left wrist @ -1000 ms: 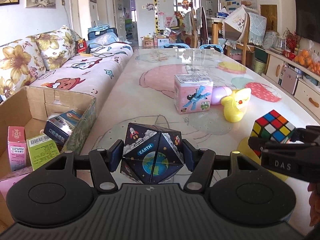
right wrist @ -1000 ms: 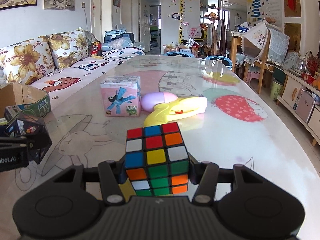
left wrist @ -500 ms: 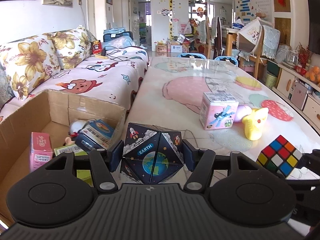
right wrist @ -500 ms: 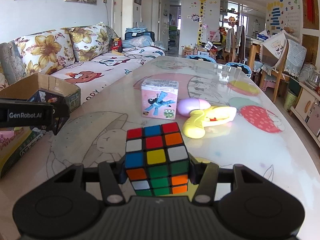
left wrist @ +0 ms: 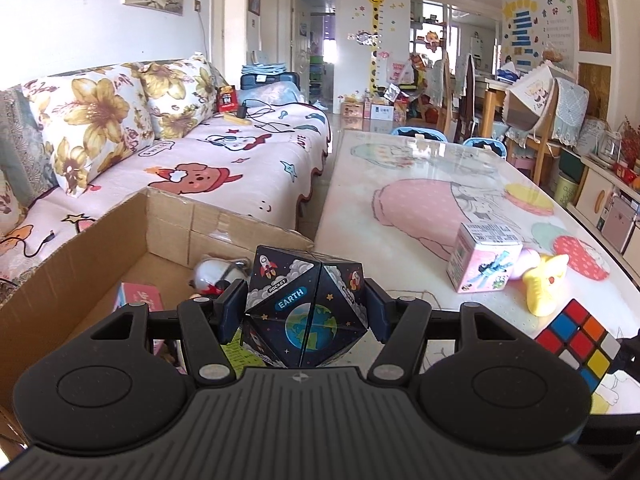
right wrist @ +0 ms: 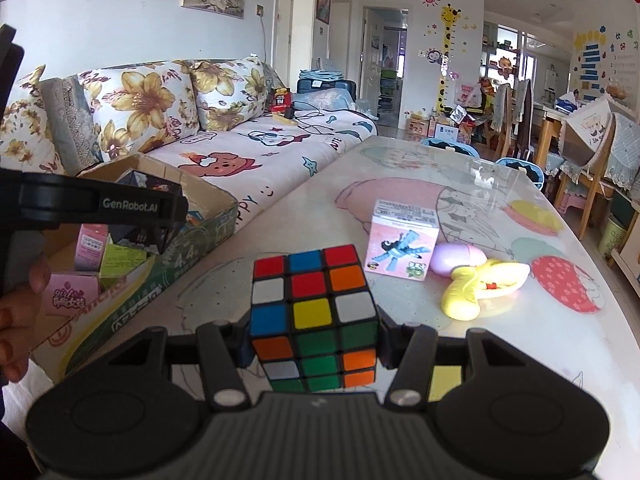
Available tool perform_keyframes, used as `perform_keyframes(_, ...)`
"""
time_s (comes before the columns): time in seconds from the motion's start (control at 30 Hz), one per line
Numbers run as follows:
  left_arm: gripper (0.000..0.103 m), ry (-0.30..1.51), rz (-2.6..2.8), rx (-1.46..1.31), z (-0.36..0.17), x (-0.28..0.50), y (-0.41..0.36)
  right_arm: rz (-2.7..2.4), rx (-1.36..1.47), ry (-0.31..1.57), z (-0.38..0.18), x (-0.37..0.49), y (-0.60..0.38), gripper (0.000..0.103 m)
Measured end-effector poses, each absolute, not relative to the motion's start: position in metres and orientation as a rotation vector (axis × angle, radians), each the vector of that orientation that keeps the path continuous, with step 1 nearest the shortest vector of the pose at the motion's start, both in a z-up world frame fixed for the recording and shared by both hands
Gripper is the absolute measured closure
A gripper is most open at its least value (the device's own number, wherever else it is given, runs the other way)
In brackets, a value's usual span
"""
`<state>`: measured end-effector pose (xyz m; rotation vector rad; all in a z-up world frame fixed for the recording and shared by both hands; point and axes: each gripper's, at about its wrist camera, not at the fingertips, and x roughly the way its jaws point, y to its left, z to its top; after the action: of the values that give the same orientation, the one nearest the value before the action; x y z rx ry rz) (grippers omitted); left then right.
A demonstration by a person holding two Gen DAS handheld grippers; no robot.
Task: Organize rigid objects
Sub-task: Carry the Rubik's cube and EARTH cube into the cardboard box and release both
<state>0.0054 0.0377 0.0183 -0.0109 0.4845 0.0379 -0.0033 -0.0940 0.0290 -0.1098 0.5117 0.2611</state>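
Observation:
My left gripper [left wrist: 304,312] is shut on a dark space-themed puzzle cube [left wrist: 306,308] printed with "EARTH". It hangs over the right wall of an open cardboard box [left wrist: 168,220] that holds several small packets. My right gripper [right wrist: 314,338] is shut on a multicoloured Rubik's cube [right wrist: 314,312], above the table and to the right of the box [right wrist: 200,232]. The left gripper [right wrist: 92,208] shows at the left of the right wrist view, a hand gripping it. The Rubik's cube [left wrist: 578,340] shows at the lower right of the left wrist view.
On the glass-topped table [right wrist: 460,184] stand a pink carton [right wrist: 404,240], a lilac egg [right wrist: 460,260] and a yellow duck toy [right wrist: 480,288]. A floral sofa [left wrist: 160,152] runs along the left. Chairs and cabinets crowd the far right.
Both grippers have swung left with their cubes. The box now fills more of the left wrist view, and the right gripper has come closer to the box.

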Motion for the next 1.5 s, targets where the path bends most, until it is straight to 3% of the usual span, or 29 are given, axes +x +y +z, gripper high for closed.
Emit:
perform_keyframes(1.3,0.027,0.456,0.256,-0.169,0.038,0.005,0.102,0.700,-0.256,0.473,0.032,0.020,0.064,0.049)
perform_keyframes(1.5,0.040,0.426,0.267,-0.176,0.043,-0.004,0.105,0.808,-0.306,0.497,0.029,0.025,0.083,0.049)
